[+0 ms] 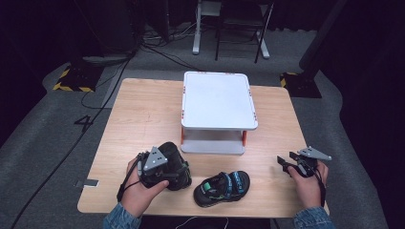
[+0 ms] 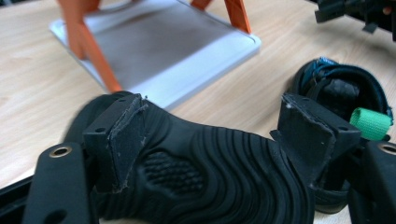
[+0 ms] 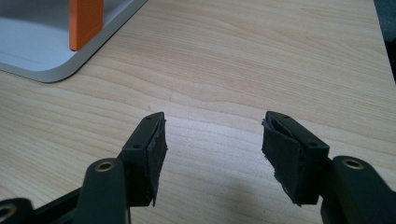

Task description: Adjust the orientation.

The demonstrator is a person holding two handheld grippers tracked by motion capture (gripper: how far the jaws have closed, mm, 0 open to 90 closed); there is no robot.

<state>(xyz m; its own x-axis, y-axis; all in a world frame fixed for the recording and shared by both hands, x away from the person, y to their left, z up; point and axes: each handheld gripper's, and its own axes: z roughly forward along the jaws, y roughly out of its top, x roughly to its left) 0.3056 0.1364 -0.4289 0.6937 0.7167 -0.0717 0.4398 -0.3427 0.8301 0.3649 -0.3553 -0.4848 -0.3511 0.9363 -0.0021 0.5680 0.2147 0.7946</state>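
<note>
A black sandal [image 1: 177, 168] sits sole-up between the jaws of my left gripper [image 1: 165, 168], near the table's front left. In the left gripper view its ridged sole [image 2: 205, 177] spans the gap, and both pads [image 2: 123, 140] press on its sides, so my left gripper [image 2: 215, 135] is shut on it. The matching sandal [image 1: 222, 187], with green and blue straps, lies on the table just to the right [image 2: 345, 93]. My right gripper [image 1: 285, 163] is held at the front right, open, with bare wood between its fingers [image 3: 215, 149].
A white two-level rack [image 1: 218, 100] with orange legs stands at the middle back of the wooden table [image 1: 143, 119]; its lower tray [image 2: 177, 60] is bare. Chairs and cables lie on the floor beyond the table.
</note>
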